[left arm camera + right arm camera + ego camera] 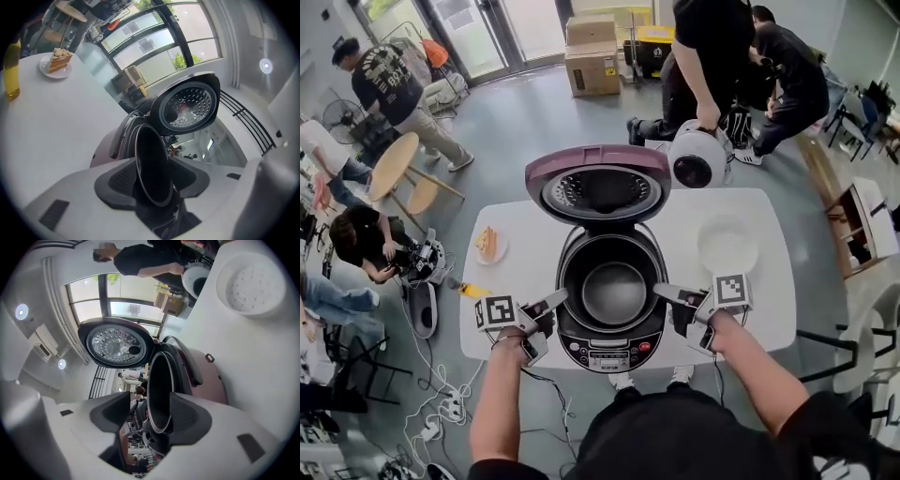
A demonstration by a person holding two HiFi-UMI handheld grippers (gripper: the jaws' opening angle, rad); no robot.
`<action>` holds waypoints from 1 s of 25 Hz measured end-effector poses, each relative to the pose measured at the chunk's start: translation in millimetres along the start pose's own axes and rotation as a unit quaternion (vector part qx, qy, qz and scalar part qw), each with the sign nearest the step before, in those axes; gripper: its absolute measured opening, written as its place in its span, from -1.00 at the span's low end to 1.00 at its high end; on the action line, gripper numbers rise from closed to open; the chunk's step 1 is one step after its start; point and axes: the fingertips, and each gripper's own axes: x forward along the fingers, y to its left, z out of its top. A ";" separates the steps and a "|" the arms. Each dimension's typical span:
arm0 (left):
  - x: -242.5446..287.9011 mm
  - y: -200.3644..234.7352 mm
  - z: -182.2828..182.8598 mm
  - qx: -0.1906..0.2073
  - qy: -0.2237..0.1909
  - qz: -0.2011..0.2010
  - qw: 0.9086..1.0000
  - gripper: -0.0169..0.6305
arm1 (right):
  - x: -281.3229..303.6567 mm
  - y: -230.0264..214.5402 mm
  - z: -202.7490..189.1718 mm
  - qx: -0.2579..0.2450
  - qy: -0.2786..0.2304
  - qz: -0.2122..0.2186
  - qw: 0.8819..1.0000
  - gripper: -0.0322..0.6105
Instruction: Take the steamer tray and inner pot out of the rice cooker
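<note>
The white desk (769, 309) carried an open rice cooker (609, 347), its lid (598, 187) standing upright beyond both sets of fingers. The inner pot (614, 292) sat in the cooker body between the two grippers. The left gripper (555, 307), rolled on its side, had its fingers closed on the pot's near rim, one under the lip and one above it. The right gripper (667, 302) had the opposite rim between its fingers. These stood apart: the lower one lay against the pot, with a gap showing above the rim. The white perforated steamer tray (727, 246) lay on the desk beyond the right fingers, apart from them. A plate of cake (490, 247) sat beyond the left fingers, and a yellow bottle (474, 292) lay just outside them.
</note>
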 end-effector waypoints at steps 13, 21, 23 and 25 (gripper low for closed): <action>0.5 1.8 7.5 0.014 0.017 0.011 1.000 -0.34 | 3.8 -4.9 6.8 0.007 0.000 -0.016 1.000 -0.10; 2.8 15.0 8.1 0.045 0.023 0.074 0.996 -0.89 | 1.3 -27.0 12.1 0.011 0.009 -0.079 0.997 -0.86; 5.7 14.8 7.7 0.048 0.024 0.076 0.996 -0.89 | -0.6 -27.9 14.3 0.010 0.008 -0.077 0.997 -0.86; 7.2 14.5 8.3 0.049 0.024 0.077 0.995 -0.89 | -1.0 -27.5 16.1 0.006 0.008 -0.076 0.997 -0.87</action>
